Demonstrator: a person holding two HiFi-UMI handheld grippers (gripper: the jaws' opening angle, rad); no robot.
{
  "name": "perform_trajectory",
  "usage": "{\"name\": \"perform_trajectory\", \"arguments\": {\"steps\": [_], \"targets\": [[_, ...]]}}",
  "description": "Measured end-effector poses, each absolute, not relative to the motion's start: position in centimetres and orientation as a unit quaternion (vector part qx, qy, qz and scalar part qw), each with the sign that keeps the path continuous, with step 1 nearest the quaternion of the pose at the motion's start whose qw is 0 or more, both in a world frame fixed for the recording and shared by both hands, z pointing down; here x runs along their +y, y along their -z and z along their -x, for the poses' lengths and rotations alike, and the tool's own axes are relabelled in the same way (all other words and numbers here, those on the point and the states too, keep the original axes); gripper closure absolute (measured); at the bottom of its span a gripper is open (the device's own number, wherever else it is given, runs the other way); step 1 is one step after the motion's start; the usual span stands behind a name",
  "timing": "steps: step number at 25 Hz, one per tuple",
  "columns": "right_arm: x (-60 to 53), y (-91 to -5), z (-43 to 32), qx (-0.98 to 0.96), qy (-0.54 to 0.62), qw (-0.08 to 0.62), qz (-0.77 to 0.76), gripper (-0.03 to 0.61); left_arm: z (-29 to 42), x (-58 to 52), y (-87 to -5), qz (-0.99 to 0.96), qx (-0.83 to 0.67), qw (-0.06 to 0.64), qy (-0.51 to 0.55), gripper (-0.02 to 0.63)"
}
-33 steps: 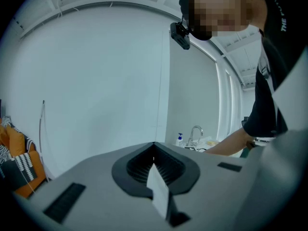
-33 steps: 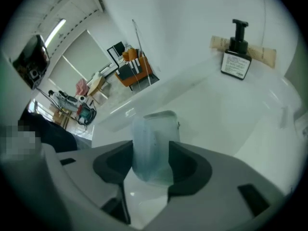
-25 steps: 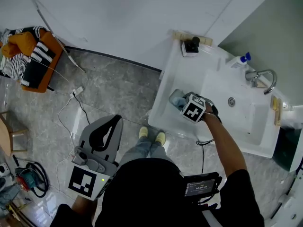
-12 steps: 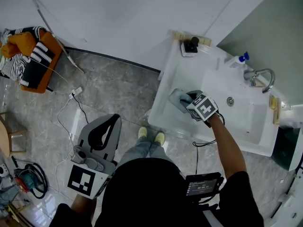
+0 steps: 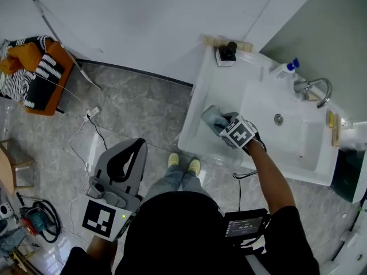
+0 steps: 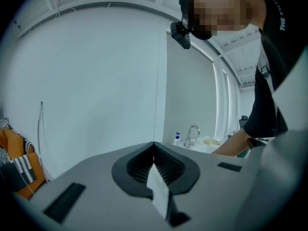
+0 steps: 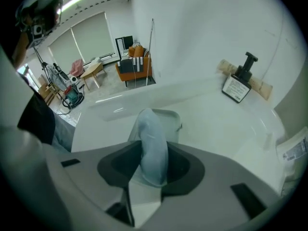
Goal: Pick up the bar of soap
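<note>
The bar of soap [image 7: 152, 141] is pale blue and oval. It stands on edge between the jaws of my right gripper [image 7: 153, 165], whose pads press on both its flat sides. Beneath and just beyond it lies a white soap dish [image 7: 172, 116] on the sink's left ledge. From the head view the soap [image 5: 213, 118] shows at the tip of the right gripper [image 5: 222, 122], over the ledge. My left gripper [image 5: 133, 149] hangs low at the person's left side above the floor, far from the sink, jaws together and nothing in them [image 6: 154, 163].
White sink [image 5: 298, 159] with a chrome faucet [image 5: 315, 90] and a blue-capped bottle [image 5: 285, 69] at the back. A black pump on a white base [image 5: 227, 54] stands on the far left corner. An orange chair [image 5: 41, 73] and cables lie on the floor.
The right gripper turned and shifted a little toward the ledge's front left, closing onto the soap. The left gripper stayed where it was.
</note>
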State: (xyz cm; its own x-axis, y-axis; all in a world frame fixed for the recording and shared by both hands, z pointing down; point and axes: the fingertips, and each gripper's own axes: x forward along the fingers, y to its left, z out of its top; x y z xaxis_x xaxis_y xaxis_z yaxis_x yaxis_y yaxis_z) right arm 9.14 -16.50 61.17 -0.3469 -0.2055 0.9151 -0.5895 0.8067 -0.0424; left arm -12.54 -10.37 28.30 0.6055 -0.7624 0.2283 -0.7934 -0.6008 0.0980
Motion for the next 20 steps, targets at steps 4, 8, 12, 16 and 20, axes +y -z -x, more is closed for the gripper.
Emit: {"name": "perform_trajectory", "arguments": {"steps": [4, 8, 12, 16, 20], "targets": [[-16.7, -60.7, -9.1, -0.81, -0.198, 0.488, -0.259, 0.442, 12.7, -10.3, -28.2, -0.892, -0.436, 0.09, -0.082, 0.604], [-18.1, -57.1, -9.0, -0.836, -0.255, 0.379, -0.304, 0.443, 12.6, -10.5, -28.0, -0.893, -0.435, 0.083, -0.078, 0.604], [-19.2, -51.0, -8.8, -0.857, -0.295, 0.257, -0.334, 0.442, 12.3, -10.7, -27.9, -0.897, -0.429, 0.075, -0.077, 0.604], [-19.6, -44.7, -9.2, -0.87, -0.317, 0.144, -0.349, 0.442, 11.4, -10.8, -27.4, -0.903, -0.418, 0.07, -0.071, 0.604], [-19.2, -39.7, -10.1, -0.872, -0.324, 0.063, -0.362, 0.442, 10.2, -10.7, -26.9, -0.909, -0.407, 0.059, -0.066, 0.604]]}}
